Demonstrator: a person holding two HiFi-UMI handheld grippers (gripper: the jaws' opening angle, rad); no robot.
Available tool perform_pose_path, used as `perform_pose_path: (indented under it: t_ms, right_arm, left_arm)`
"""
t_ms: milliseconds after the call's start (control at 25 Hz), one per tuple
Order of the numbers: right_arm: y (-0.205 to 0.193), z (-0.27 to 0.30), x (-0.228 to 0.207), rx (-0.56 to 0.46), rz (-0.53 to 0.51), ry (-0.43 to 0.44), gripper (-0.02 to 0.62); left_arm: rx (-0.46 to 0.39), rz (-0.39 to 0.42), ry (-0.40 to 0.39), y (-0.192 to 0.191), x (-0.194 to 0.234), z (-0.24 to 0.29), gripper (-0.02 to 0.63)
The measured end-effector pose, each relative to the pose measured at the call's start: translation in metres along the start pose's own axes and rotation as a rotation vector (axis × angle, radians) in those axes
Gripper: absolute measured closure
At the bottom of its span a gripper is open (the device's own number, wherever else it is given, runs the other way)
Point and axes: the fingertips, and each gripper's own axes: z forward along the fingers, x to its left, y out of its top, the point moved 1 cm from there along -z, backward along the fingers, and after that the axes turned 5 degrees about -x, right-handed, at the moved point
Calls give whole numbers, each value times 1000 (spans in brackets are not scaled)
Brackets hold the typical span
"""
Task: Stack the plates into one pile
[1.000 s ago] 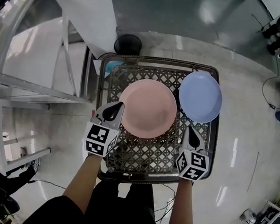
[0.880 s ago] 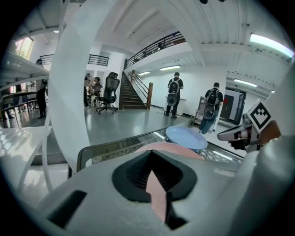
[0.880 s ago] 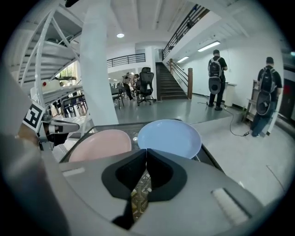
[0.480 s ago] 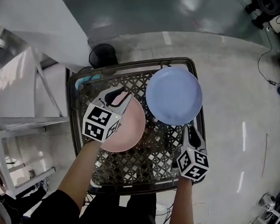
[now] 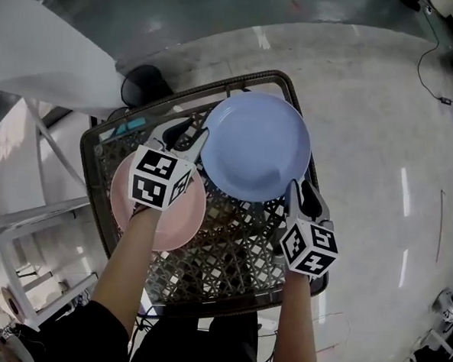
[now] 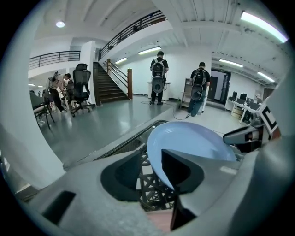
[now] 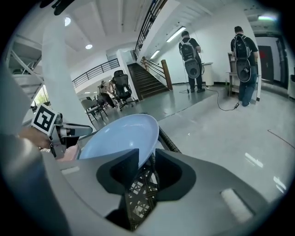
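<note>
A light blue plate (image 5: 255,144) lies in the far right part of a dark lattice basket (image 5: 230,253). A pink plate (image 5: 159,218) sits beside it at the left, partly hidden under my left arm. My left gripper (image 5: 182,138) is at the blue plate's left rim. Its jaws are opening, and in the left gripper view the blue plate (image 6: 189,143) has its rim between them with a gap. My right gripper (image 5: 302,195) is at the plate's near right rim. Its jaws are opening too, astride the edge of the blue plate (image 7: 122,133).
The basket stands on a glossy grey floor. A round black object (image 5: 141,83) sits just beyond its far left corner, and a white structure (image 5: 43,58) rises at the left. Cables (image 5: 441,52) trail at the far right. Two people with backpacks (image 6: 159,76) stand far off.
My left gripper has crossed from the pink plate's left edge to the blue plate's left rim. Both grippers' jaws have gone from shut to open. The head view has swung.
</note>
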Motion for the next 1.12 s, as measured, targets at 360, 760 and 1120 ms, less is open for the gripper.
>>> perform_pose_path:
  t_ms: [360,760,1120]
  right_arm:
    - [-1,7,3,8,18,21,480]
    - [2,11,1,6,19,27,479]
    - [3,9,0,6,6,20,488]
  left_arm:
    - [182,72,-129,6,-10,28,472]
    - [338,94,-135,-17,-2,49,516]
    - [297,50,-119,-13,-1,45,555]
